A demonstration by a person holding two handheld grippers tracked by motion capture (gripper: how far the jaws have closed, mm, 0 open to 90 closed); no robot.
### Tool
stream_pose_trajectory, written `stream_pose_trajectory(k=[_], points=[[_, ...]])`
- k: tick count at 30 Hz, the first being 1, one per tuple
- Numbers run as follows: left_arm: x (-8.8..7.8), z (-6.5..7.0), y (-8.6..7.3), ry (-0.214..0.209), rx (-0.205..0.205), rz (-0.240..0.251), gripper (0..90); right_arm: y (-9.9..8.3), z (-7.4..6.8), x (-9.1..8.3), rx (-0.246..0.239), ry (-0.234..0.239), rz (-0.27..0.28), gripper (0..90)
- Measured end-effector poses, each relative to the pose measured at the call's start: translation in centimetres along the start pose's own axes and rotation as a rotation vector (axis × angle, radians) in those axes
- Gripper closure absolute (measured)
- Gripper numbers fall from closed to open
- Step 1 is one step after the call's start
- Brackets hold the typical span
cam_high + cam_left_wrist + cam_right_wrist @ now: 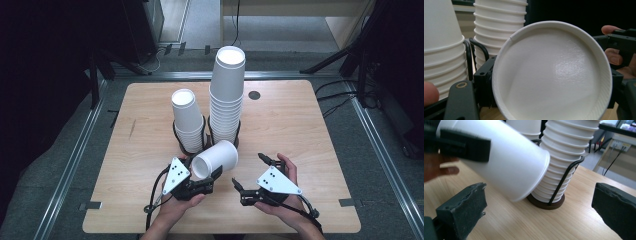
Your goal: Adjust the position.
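Observation:
A single white paper cup (216,159) lies on its side above the table, my left gripper (202,176) shut on its narrow end. Its closed base (551,72) faces the left gripper view, a black jaw pressed against each side. The cup's wide rim (546,162) points toward a tall stack of white cups (227,95) in a black wire holder. A shorter stack (186,120) stands to its left in a like holder. My right gripper (247,169) is open beside the cup, and nothing is between its jaws (539,220).
The wooden table (300,130) has a small dark round disc (254,95) at the back right. The holders rest on brown round bases (546,203). Grey floor and metal rails surround the table. The right hand's fingers (610,53) show beyond the cup.

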State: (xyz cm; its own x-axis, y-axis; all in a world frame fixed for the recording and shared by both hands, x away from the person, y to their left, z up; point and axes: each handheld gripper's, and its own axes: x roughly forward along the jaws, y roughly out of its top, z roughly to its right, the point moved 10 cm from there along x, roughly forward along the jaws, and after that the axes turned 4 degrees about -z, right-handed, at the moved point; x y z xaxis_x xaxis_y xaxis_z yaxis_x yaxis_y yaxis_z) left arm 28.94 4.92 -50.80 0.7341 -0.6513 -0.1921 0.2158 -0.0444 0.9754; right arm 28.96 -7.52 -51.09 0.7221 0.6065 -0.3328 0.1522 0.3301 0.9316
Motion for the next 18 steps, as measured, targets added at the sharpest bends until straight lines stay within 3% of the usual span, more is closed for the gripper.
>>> stream_pose_trajectory(k=[5,7,10,13,16,18], points=[[-0.1,0.7,0.2,-0.004,-0.005,0.018,22.6,1.1,0.3,-0.7,0.065,-0.034,0.024,0.1],[-0.2,1.0,0.4,-0.022,-0.011,0.032,22.6,1.7,0.2,-1.0,0.115,-0.038,0.035,0.1],[-0.2,1.3,0.6,-0.012,-0.009,0.043,22.6,2.4,-0.1,-1.3,0.178,-0.047,0.042,0.3],[-0.2,1.3,0.4,0.003,0.001,0.042,22.6,2.7,0.0,-1.4,0.271,-0.062,0.049,0.3],[-0.4,1.2,0.8,0.013,-0.005,0.056,22.6,2.9,0.6,-1.6,0.403,-0.085,0.063,1.7],[-0.5,1.2,1.1,0.019,0.001,0.075,22.6,2.8,1.1,-1.9,0.452,-0.098,0.066,1.9]])
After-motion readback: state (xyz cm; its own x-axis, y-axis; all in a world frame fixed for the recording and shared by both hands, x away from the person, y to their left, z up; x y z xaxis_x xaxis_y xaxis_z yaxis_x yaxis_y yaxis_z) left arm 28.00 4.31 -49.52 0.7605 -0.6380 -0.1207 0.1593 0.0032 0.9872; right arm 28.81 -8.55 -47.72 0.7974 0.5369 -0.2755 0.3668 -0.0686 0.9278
